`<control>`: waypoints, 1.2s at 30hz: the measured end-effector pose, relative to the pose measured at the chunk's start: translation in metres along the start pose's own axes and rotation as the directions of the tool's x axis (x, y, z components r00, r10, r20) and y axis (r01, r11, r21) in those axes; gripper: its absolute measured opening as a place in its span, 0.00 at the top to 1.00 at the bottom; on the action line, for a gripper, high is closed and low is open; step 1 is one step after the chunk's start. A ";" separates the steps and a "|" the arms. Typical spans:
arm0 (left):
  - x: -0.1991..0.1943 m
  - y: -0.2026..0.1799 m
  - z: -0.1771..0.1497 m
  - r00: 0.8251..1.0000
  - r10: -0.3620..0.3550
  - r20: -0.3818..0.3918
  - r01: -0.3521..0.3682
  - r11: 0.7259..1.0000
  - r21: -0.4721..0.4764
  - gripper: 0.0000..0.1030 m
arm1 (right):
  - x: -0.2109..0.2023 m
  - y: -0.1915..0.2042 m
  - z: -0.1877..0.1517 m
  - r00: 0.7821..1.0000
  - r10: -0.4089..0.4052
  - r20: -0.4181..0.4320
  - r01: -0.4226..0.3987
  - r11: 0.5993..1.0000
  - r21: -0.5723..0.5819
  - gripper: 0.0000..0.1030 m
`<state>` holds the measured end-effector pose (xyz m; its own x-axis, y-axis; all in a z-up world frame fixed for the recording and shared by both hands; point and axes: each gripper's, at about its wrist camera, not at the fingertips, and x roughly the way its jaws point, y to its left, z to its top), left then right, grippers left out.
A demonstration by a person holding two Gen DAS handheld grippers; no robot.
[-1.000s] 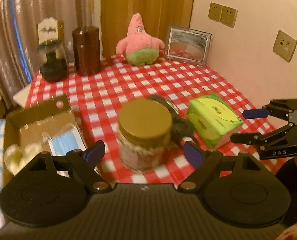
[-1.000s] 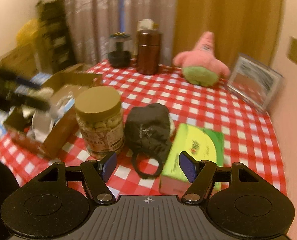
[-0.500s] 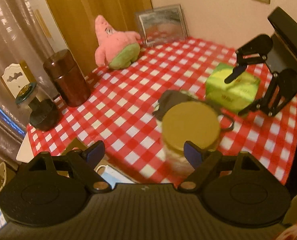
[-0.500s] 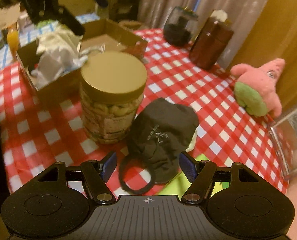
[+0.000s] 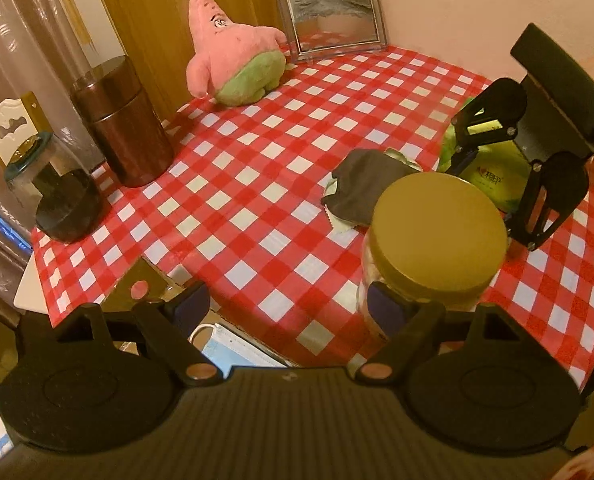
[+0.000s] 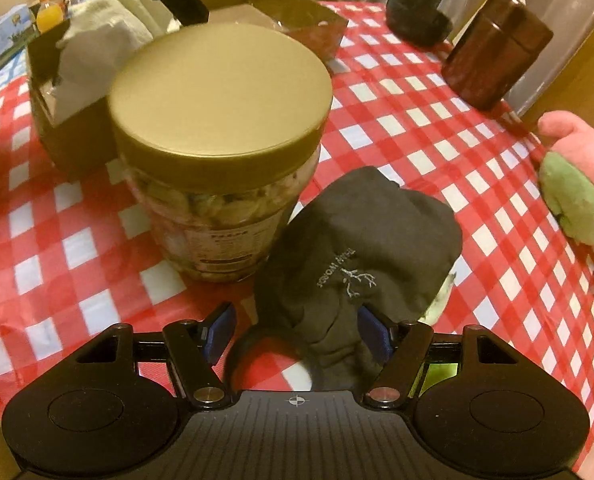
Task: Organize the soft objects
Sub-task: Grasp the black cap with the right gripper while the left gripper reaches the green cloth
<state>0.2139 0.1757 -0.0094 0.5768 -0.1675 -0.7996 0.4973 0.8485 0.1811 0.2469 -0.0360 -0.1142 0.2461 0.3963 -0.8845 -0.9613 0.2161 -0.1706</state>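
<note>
Fingers of both grippers, left (image 5: pixel 287 310) and right (image 6: pixel 295 332), gape empty; one black pouch (image 6: pixel 361 256), one jar (image 6: pixel 217 152).

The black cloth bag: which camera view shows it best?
The right wrist view. The black bag lies close, between the open fingers of the right hand-held gripper, with its printed logo and loop visible. In the left wrist view the black bag is smaller, and the jar partly hides it.
</note>
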 end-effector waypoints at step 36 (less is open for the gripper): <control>0.038 0.009 0.095 0.991 -0.133 0.025 0.134 0.989 -0.058 0.19 | -0.165 -0.076 -0.051 0.814 -0.521 0.256 0.363 0.800 0.478 0.91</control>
<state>0.3018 0.1295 0.0163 0.5216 -0.2908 -0.8021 0.5313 0.8463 0.0386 0.2727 -0.1636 0.0226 0.7333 0.4383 -0.5199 -0.6211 0.7428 -0.2499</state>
